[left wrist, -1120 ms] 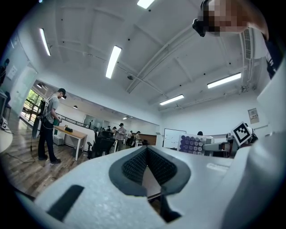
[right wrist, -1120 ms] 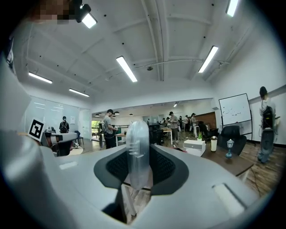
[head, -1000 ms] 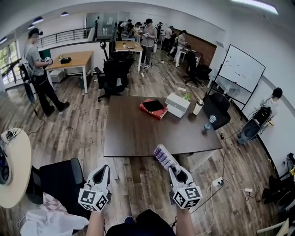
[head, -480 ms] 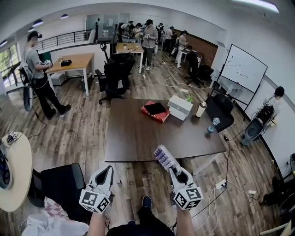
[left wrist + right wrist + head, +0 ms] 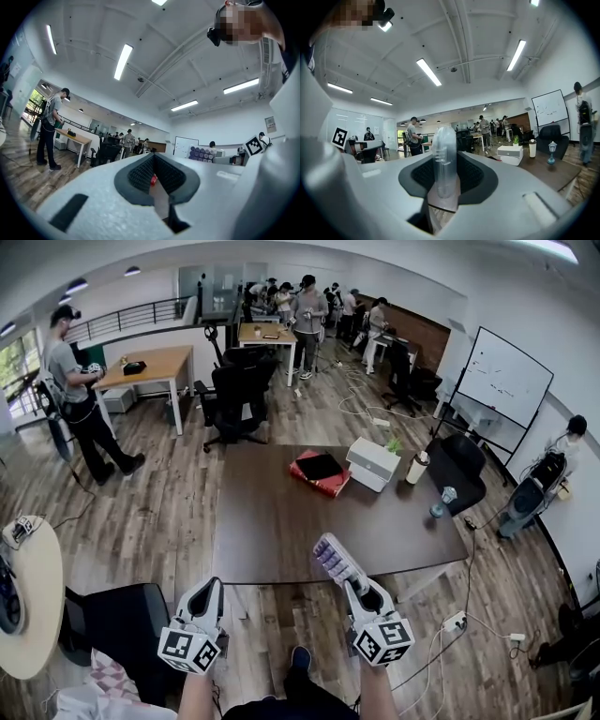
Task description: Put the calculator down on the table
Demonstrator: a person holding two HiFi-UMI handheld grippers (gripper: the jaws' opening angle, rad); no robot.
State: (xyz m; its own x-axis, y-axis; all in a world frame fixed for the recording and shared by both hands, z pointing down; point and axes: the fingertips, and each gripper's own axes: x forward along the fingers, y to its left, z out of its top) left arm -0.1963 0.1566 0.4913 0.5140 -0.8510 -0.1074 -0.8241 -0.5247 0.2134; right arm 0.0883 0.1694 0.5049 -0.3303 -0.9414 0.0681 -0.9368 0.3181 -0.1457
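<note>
My right gripper [image 5: 354, 585] is shut on the calculator [image 5: 336, 561], a white slab with purple keys that sticks forward and up from the jaws. Its tip overlaps the near edge of the dark brown table [image 5: 272, 521] in the head view. In the right gripper view the calculator [image 5: 444, 159] shows edge-on, upright between the dark pads [image 5: 423, 174]. My left gripper [image 5: 212, 585] hangs beside it over the wooden floor, short of the table. It holds nothing, and a narrow gap between its pads [image 5: 140, 174] shows the table beyond.
At the table's far side lie a red book [image 5: 321, 472], a white box [image 5: 373, 463], a cup [image 5: 417, 468] and a glass bottle [image 5: 442, 500]. A black chair [image 5: 112, 620] stands at my left, beside a round white table [image 5: 33, 615]. People stand farther back.
The table has drawn nearer and its near edge now lies under the calculator's tip. Both grippers keep their places in the head view, the right one still shut on the calculator.
</note>
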